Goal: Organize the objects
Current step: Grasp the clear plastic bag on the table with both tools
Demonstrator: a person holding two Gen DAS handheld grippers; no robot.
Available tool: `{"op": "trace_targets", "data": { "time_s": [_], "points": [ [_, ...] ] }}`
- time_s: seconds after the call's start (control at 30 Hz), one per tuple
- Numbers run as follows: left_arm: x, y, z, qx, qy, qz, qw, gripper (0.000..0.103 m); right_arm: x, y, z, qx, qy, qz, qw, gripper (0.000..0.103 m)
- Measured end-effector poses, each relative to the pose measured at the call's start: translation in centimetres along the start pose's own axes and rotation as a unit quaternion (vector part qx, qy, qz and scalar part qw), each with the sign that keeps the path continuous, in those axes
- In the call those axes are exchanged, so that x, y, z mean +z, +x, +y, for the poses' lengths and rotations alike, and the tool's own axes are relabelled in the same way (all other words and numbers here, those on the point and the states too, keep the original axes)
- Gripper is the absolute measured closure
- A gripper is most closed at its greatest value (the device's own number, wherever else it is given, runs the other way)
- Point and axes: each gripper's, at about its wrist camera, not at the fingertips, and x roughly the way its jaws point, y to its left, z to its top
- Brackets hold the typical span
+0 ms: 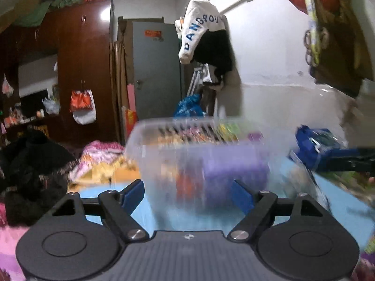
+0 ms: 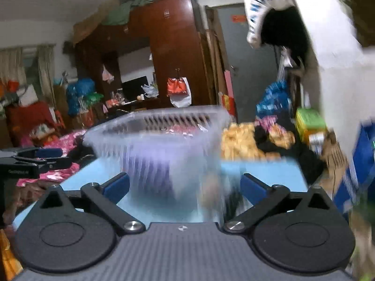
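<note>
Our left gripper (image 1: 187,193) has its blue pads spread wide with nothing between them, and the right gripper (image 2: 185,187) is just as wide apart and just as bare. Both point level and forward over the light blue table (image 1: 98,192), low to its surface, each aimed at the same clear plastic basket (image 1: 201,154) that stands on the table just ahead of the fingertips. In the right wrist view that basket (image 2: 159,145) sits between and beyond the pads, not touched as far as we can tell, though the blur makes the gap hard to judge. From the left wrist view we see the right gripper coming in at the far right edge; from the right wrist view the left one shows at the far left edge, so the two flank the basket.

We judge the sorting well along: the basket already holds several things, a purple item (image 1: 234,171) and reddish packets near the slotted rim, too smeared to name. A blue packet (image 1: 314,147) lies outside it to the right, likely still to go in.
</note>
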Motion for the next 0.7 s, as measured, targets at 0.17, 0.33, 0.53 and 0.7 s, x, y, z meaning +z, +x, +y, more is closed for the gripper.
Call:
{"op": "trace_targets", "data": {
  "time_s": [0.17, 0.33, 0.53, 0.7],
  "points": [
    [-4.0, -0.1, 1.6, -0.015, -0.033, 0.033, 0.9988, 0.019, -4.7, -1.0, 0.3, 0.006, 0.01, 0.013, 1.0, 0.004],
    [-5.1, 1.9, 2.7, -0.038, -0.073, 0.063, 0.9946, 0.019, -5.4, 1.0, 0.8, 0.014, 0.004, 0.025, 1.0, 0.015],
    [-5.8, 3.6, 2.7, -0.059, -0.108, 0.098, 0.9876, 0.019, -6.5, 1.3, 3.0, 0.012, -0.039, 0.023, 0.999, 0.017],
    [-5.8, 4.0, 0.9, -0.046, -0.063, 0.119, 0.9898, 0.019, -6.9, 2.1, 4.3, -0.003, -0.072, 0.022, 0.997, 0.023]
  ]
}}
